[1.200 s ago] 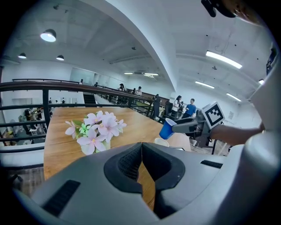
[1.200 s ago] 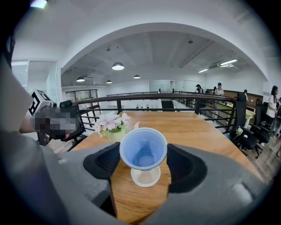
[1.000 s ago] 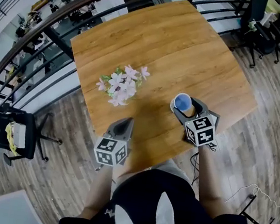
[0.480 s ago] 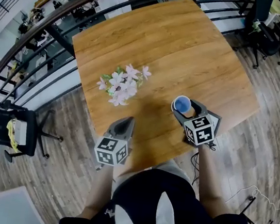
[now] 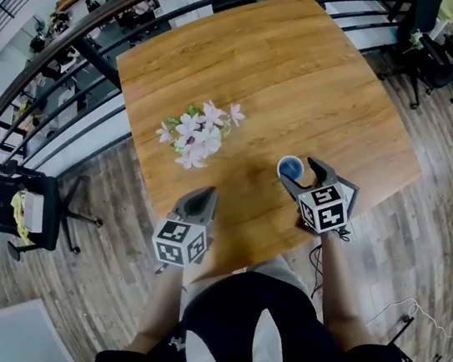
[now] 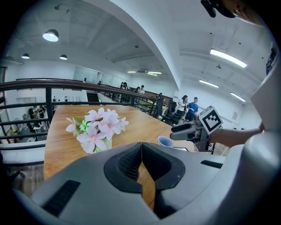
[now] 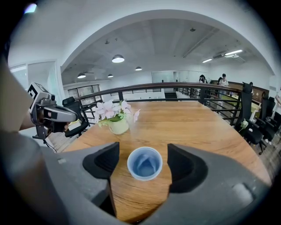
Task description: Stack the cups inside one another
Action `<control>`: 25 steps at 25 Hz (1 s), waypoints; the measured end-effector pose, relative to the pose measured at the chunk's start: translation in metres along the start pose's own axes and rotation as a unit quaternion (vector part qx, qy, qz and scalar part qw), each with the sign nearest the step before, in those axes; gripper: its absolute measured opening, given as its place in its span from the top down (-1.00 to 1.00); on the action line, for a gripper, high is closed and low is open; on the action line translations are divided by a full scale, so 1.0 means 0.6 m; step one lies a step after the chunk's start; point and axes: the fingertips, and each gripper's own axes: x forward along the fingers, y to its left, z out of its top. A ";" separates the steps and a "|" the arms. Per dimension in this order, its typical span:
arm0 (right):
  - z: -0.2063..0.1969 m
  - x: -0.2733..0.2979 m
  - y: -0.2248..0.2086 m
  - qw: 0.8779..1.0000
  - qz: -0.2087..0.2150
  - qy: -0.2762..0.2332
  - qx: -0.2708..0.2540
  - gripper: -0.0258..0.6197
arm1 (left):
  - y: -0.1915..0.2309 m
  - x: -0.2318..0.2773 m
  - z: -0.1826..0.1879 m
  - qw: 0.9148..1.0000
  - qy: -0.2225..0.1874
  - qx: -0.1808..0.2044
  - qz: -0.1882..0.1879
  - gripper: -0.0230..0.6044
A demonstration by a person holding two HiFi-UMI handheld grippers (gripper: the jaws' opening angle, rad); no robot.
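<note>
The right gripper (image 7: 143, 154) stands with its jaws wide apart, and the blue cup (image 7: 145, 164) sits between them with a gap of bare wood showing on each side – neither pad touches it. The left gripper (image 6: 141, 154) has its jaws closed together, the dark pads meeting along a line with nothing caught between them; it hangs over the near edge of the table, to the person's left, well apart from the cup.

The wooden table (image 5: 293, 76) fills the middle of the head view, its grain running across a broad, light-brown top. Behind it and along its left side runs a dark railing (image 5: 89, 25) with a rounded rail on top, and plank flooring (image 5: 431, 223) lies around the table on the near and right sides. A black office chair (image 5: 3, 206) with something yellow on its seat stands on the floor to the far left. The person's dark top (image 5: 247, 322) takes up the bottom of the head view, with an arm reaching out to each gripper.

On the table, left of centre, is a bunch of pale pink flowers (image 5: 198, 134) with green leaves, standing in a small pale pot (image 7: 118, 126). To the right of the flowers, and nearer the person's edge, the cup stands upright with its mouth open to the ceiling – from above it shows just at the tips of the right gripper's jaws. Its inside is blue and looks a little creased, and whether another cup is nested in it cannot be told.
</note>
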 end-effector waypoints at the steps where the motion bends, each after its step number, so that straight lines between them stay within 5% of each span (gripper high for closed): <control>1: 0.003 -0.003 -0.001 1.000 -0.002 -0.004 -0.001 -0.13 | -0.001 0.000 0.000 1.000 0.000 0.000 0.000 0.87; 4: 0.012 -0.014 -0.005 1.000 -0.012 -0.018 -0.003 -0.07 | -0.004 -0.001 0.000 1.000 0.000 0.001 -0.002 0.87; 15: 0.060 -0.071 -0.015 0.993 -0.049 -0.104 0.003 0.92 | -0.016 -0.002 0.001 1.000 -0.004 0.008 -0.015 0.87; 25: 0.065 -0.103 0.015 0.990 -0.040 -0.136 -0.011 0.92 | -0.032 0.002 -0.002 0.999 -0.006 0.015 -0.029 0.87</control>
